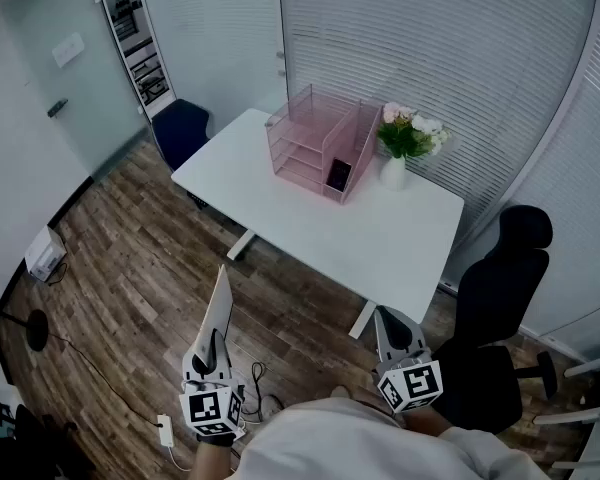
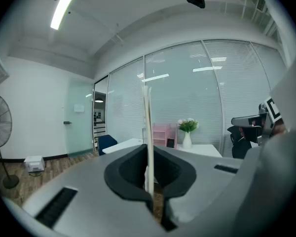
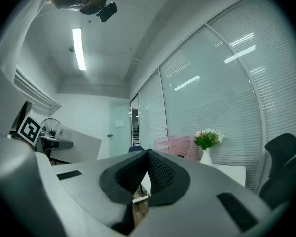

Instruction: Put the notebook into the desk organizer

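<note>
A thin pale notebook stands upright, edge-on, with my left gripper shut on its lower end; in the left gripper view the notebook rises as a narrow strip from between the dark pads. My right gripper is shut with nothing in it, its pads meeting at the tip. The pink desk organizer sits at the far side of the white table, well ahead of both grippers. It also shows small in the distance as a pink organizer.
A white vase of flowers stands just right of the organizer. A small dark object rests in the organizer's right slot. A black office chair is at my right, a blue chair beyond the table. Wooden floor with a cable lies below.
</note>
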`<state>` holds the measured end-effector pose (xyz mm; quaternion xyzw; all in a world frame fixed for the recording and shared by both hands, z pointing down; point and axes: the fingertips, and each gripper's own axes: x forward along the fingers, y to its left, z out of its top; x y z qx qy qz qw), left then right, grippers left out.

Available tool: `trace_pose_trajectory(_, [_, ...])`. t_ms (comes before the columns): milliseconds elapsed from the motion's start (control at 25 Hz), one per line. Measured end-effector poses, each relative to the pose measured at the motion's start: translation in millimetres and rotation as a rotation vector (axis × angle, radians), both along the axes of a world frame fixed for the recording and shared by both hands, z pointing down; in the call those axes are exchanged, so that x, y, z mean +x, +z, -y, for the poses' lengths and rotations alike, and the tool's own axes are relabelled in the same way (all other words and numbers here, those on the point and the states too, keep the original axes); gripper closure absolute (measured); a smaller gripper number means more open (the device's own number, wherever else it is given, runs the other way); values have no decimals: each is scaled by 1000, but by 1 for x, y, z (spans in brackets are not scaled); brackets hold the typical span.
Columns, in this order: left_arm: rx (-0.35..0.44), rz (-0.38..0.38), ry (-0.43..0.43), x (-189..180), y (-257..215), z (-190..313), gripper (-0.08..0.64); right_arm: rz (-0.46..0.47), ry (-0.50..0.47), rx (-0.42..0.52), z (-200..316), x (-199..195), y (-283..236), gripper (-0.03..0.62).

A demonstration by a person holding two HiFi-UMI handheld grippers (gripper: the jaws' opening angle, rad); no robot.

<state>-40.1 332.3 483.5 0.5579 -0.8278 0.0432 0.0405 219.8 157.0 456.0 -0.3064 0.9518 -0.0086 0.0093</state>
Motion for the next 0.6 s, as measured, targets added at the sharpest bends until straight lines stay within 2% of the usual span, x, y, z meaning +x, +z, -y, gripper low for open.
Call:
trace_pose_trajectory(280, [-9, 1, -2, 2, 0, 6, 545, 2, 0, -10, 4, 3, 2, 580])
trace_pose_trajectory(600, [-16, 6, -33, 13, 3, 18, 545, 16, -56, -37, 12, 15, 9, 580])
